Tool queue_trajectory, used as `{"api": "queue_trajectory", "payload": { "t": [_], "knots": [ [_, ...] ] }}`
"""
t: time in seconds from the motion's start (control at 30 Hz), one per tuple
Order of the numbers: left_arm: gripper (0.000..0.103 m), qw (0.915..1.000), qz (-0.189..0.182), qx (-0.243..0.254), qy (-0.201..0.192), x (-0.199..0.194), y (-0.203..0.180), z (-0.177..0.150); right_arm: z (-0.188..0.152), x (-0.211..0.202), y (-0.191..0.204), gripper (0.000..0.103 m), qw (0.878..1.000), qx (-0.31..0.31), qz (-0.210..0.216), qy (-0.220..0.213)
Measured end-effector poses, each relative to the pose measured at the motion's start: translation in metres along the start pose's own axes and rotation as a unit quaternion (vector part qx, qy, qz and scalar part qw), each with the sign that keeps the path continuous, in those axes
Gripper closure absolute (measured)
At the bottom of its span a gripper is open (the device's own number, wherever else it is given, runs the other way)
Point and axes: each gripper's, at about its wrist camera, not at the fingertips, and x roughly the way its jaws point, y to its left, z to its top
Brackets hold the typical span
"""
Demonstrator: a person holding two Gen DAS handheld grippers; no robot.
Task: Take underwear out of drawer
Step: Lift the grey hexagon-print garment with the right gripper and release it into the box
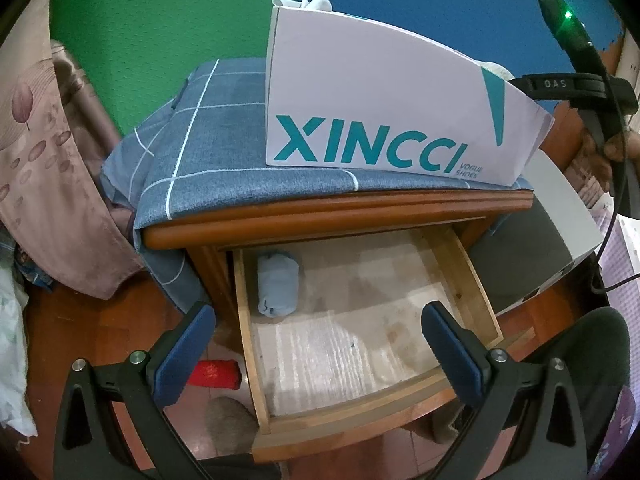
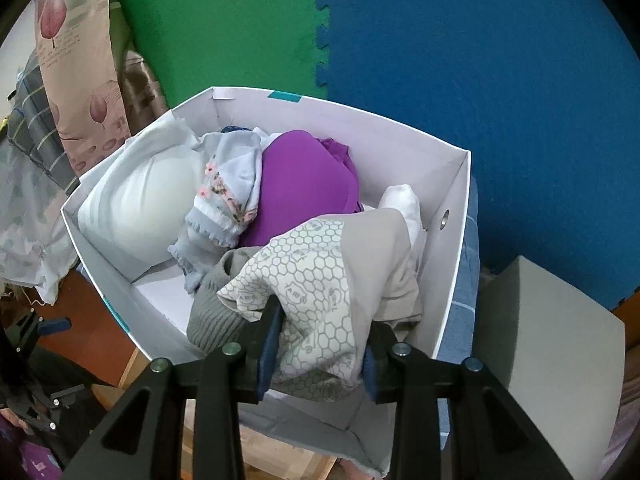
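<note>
In the left wrist view the wooden drawer of a nightstand is pulled open. A rolled light-blue piece of underwear lies at its back left. My left gripper is open and empty above the drawer's front. In the right wrist view my right gripper is shut on beige underwear with a honeycomb print, holding it over the white shoe box filled with several garments. The right gripper also shows in the left wrist view, at the top right.
The white XINCCI box stands on the nightstand's blue checked cloth. A grey bin stands right of the nightstand. A red object and a grey slipper lie on the floor left of the drawer. Curtains hang left.
</note>
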Motion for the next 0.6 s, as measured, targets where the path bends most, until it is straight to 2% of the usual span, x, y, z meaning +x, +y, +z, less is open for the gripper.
{"api": "queue_trajectory", "payload": {
  "t": [0.6],
  "knots": [
    [0.001,1.0000,0.003,0.005,0.001,0.0002,0.0007,-0.0011,-0.0012,-0.0020,0.0015,0.062,1.000,0.001,0.003,0.004]
  ]
}}
